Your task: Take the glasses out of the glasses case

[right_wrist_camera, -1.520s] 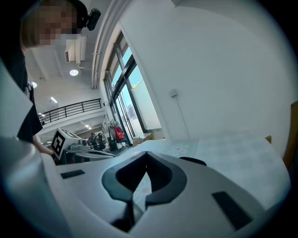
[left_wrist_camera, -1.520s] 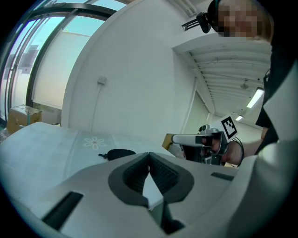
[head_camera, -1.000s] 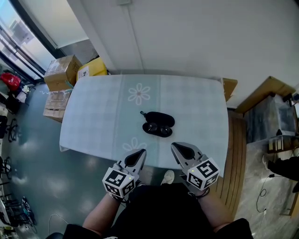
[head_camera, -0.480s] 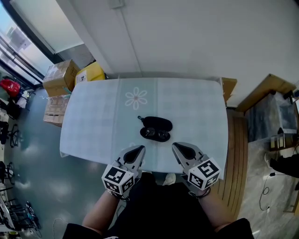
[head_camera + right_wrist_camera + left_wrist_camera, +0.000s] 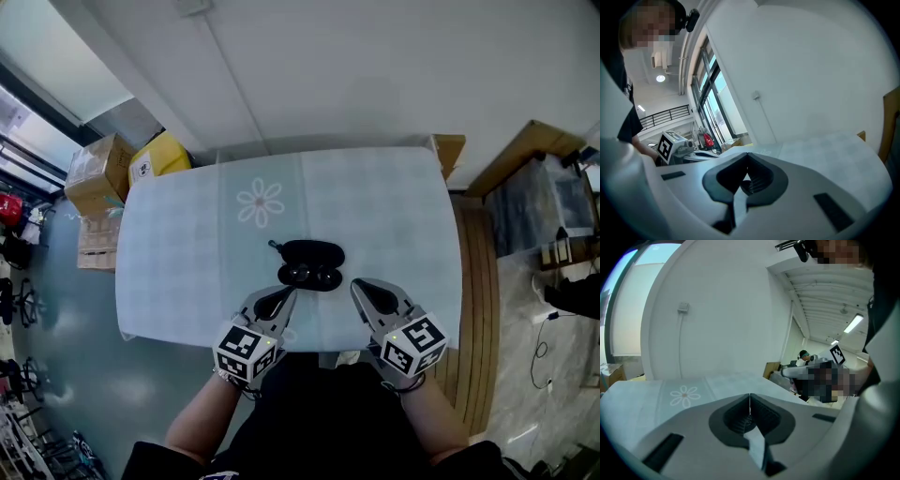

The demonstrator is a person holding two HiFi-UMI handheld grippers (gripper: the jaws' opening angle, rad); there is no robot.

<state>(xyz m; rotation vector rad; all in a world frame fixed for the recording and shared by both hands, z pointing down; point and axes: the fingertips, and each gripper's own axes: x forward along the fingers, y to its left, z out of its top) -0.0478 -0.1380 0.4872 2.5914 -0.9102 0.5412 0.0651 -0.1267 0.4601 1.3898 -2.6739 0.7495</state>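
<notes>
A black glasses case (image 5: 314,252) lies in the middle of the pale checked tablecloth (image 5: 187,253). Dark glasses (image 5: 309,277) with two round lenses sit against its near side; I cannot tell whether they rest in an open half of the case or on the cloth. My left gripper (image 5: 277,301) hangs over the table's near edge, just left of the glasses, shut and empty. My right gripper (image 5: 367,292) hangs just right of them, also shut and empty. In both gripper views the jaws meet on a closed line, left gripper (image 5: 750,398) and right gripper (image 5: 747,158), and the case is hidden.
Cardboard boxes (image 5: 92,176) and a yellow box (image 5: 159,155) stand on the floor at the table's back left. A brown box (image 5: 448,151) sits at its back right corner, with wooden furniture (image 5: 525,155) further right. A white wall runs behind the table.
The case and glasses now sit lower in the head view, closer to both grippers. Both grippers have edged forward over the table's near edge and stayed shut.
</notes>
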